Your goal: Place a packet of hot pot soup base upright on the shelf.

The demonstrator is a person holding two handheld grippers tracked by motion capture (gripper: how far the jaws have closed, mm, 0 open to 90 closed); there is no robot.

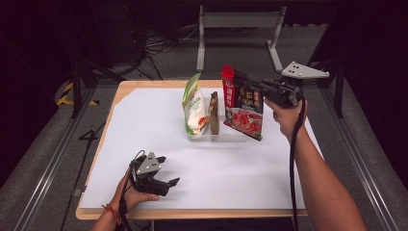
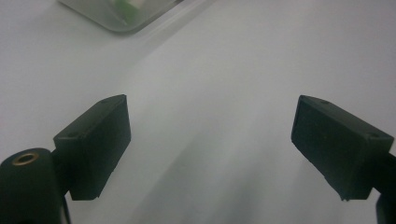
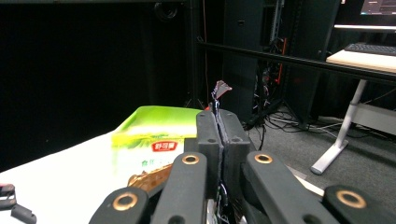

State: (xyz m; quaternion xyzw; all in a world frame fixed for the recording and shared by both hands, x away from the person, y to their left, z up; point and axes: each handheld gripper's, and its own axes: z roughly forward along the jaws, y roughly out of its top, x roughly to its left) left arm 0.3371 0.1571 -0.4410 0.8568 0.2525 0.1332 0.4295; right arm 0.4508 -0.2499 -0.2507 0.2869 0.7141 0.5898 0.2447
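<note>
Item: red pouch, pinched at its top edge in my right gripper, long axis hanging straight below the closed jaws over the clear tray; left gripper open, empty, well apart.

pouches: three — one red pouch pinched between the right gripper fingers, one green-white pouch and one brown pouch just beyond them. clear bin: one. grippers: two, counting the left gripper.
</note>
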